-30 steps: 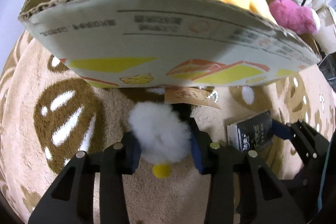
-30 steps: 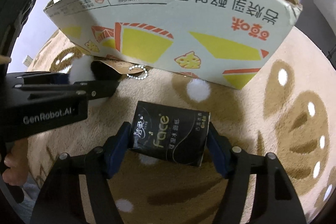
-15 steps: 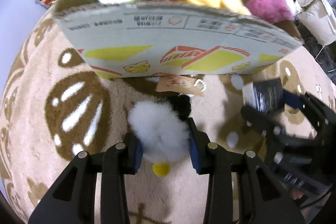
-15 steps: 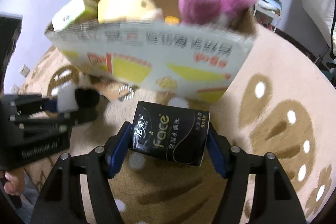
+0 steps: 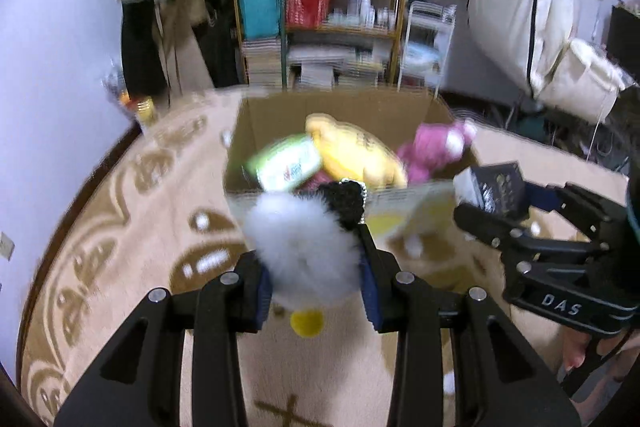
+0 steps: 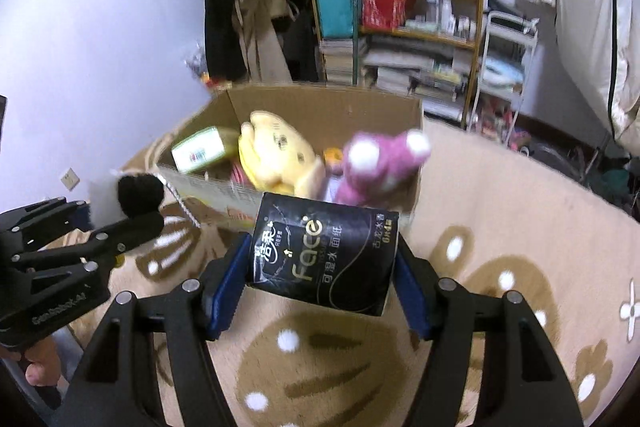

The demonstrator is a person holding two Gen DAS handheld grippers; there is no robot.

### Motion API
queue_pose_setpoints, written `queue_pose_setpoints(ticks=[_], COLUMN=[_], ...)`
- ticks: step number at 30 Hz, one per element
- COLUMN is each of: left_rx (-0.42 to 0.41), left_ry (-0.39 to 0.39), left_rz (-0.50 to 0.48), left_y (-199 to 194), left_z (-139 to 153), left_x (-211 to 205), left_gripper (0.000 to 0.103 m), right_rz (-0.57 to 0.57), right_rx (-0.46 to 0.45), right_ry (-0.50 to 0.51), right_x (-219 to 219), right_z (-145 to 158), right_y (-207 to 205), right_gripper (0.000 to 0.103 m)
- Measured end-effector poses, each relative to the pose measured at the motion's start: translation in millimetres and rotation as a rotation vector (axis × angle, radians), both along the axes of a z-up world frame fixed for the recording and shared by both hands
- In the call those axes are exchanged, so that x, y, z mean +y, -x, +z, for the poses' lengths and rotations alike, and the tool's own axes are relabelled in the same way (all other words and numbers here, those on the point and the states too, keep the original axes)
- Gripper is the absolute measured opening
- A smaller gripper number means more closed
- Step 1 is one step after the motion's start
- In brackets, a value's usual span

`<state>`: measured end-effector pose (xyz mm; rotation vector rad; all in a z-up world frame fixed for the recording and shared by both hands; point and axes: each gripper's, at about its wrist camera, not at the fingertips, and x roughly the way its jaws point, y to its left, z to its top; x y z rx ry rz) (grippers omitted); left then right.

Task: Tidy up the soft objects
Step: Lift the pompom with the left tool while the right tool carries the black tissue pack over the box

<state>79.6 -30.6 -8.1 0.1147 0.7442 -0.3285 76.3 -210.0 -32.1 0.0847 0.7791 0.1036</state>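
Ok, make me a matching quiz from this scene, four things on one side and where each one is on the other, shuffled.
Things:
1. white fluffy toy
2. black Face tissue pack
3. pink plush
4. cardboard box

Places:
A. on the beige rug
B. in the right gripper
C. inside the box
D. in the left gripper

Pairs: 1-D, 2-B, 3-C, 4-A

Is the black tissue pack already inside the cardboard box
No, the black tissue pack is clamped in the right gripper, in front of the cardboard box, not in it.
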Motion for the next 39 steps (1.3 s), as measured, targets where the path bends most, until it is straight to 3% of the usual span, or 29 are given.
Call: queue_pose_setpoints(ticks=[4,15,25,39], left_rx=[-0.086,-0.182,-0.165,-0.12], left_ry=[0.012,0.035,0.015,-0.001], left_rz=[0.003,0.01,0.015,0.005], left_y=[-5,-38,-60,-88], left_z=[18,33,19,4], left_x=[-12,-17,-21,-29], left_gripper=[0.035,0.035,0.036,0.036], right_rz=[0.003,-0.009,-0.013,0.016], right_rx=[-0.054,-0.176,-0.218,-0.199], right_ry=[-0.02,-0.028,-0.02,-0.029], right_x=[2,-7,-13,-21], right_z=[11,32,23,5], right_y=[-3,-25,-52,-76], right_gripper=[0.071,0.071,0.071,0.072])
